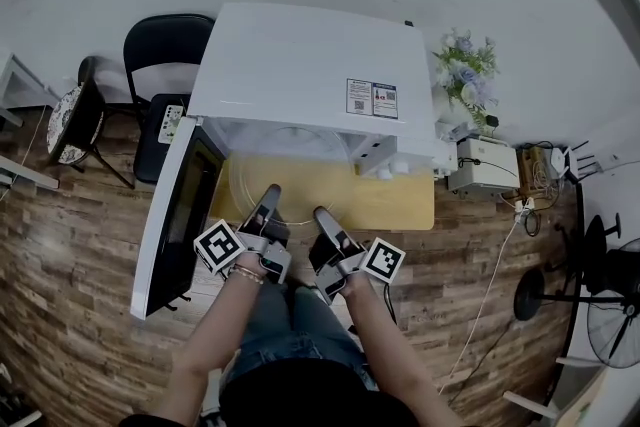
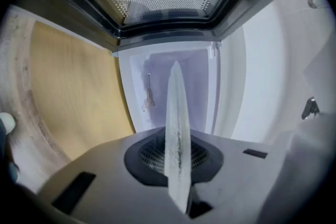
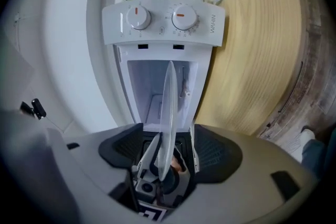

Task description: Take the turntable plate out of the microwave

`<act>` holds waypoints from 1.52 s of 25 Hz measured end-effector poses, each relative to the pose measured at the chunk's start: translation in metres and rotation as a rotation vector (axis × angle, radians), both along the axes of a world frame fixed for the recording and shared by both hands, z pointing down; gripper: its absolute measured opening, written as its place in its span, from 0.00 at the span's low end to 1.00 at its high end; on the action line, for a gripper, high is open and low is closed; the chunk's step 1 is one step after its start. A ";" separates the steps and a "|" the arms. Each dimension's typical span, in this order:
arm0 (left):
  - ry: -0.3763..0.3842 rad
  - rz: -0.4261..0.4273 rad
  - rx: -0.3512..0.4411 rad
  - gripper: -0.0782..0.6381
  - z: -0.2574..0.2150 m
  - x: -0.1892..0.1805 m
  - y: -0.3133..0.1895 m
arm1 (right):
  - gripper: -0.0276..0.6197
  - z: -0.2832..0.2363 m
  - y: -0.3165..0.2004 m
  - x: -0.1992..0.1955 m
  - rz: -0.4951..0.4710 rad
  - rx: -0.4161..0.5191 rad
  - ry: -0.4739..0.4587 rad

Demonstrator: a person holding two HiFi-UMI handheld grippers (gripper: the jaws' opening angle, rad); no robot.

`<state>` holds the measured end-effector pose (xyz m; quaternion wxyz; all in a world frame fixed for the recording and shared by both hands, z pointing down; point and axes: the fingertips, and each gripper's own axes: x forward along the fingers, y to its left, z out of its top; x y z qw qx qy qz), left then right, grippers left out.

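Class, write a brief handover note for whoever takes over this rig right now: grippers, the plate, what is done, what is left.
Left gripper: shut on the near rim of the turntable plate.
Right gripper: open, with the rim between its jaws but not gripped.
Microwave door is open; the plate is at the cavity mouth, over the wooden table.
Done: plate drawn forward.
Left: bring it fully clear, then probably set it down.

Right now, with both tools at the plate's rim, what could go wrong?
1. Only the left tool clamps the turntable plate. The right tool has its jaws apart around the rim, so the glass could sag or slip out.
2. The open door sits close beside the left tool, and a swing to that side could knock the plate against it.
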<state>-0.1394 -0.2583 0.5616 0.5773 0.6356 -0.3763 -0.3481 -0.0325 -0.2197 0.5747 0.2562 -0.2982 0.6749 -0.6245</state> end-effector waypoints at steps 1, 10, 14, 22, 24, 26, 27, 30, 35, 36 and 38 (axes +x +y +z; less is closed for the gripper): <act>0.003 0.003 -0.002 0.15 -0.003 0.003 0.008 | 0.52 -0.004 0.002 0.003 -0.002 0.008 0.002; -0.033 0.073 0.036 0.15 -0.040 0.035 0.079 | 0.54 -0.041 0.027 0.035 -0.050 0.080 -0.005; -0.084 0.103 0.110 0.15 -0.066 0.040 0.103 | 0.35 -0.067 0.041 0.051 -0.079 0.164 0.025; -0.050 0.079 0.292 0.15 -0.125 0.042 0.124 | 0.14 -0.137 0.060 0.080 -0.080 0.383 0.087; -0.063 0.088 0.355 0.15 -0.145 0.043 0.123 | 0.14 -0.158 0.060 0.081 -0.086 0.459 0.152; -0.098 0.102 0.419 0.15 -0.167 0.044 0.119 | 0.18 -0.176 0.057 0.082 -0.069 0.520 0.247; -0.120 0.108 0.446 0.15 -0.178 0.044 0.116 | 0.20 -0.184 0.054 0.083 -0.051 0.541 0.291; -0.168 0.126 0.526 0.15 -0.209 0.044 0.109 | 0.23 -0.209 0.049 0.085 0.015 0.588 0.353; -0.199 0.140 0.631 0.15 -0.248 0.043 0.096 | 0.24 -0.245 0.040 0.085 0.112 0.678 0.437; -0.195 0.140 0.644 0.15 -0.253 0.043 0.094 | 0.25 -0.251 0.039 0.086 0.129 0.695 0.464; -0.188 0.134 0.669 0.15 -0.263 0.044 0.090 | 0.26 -0.261 0.037 0.088 0.159 0.734 0.536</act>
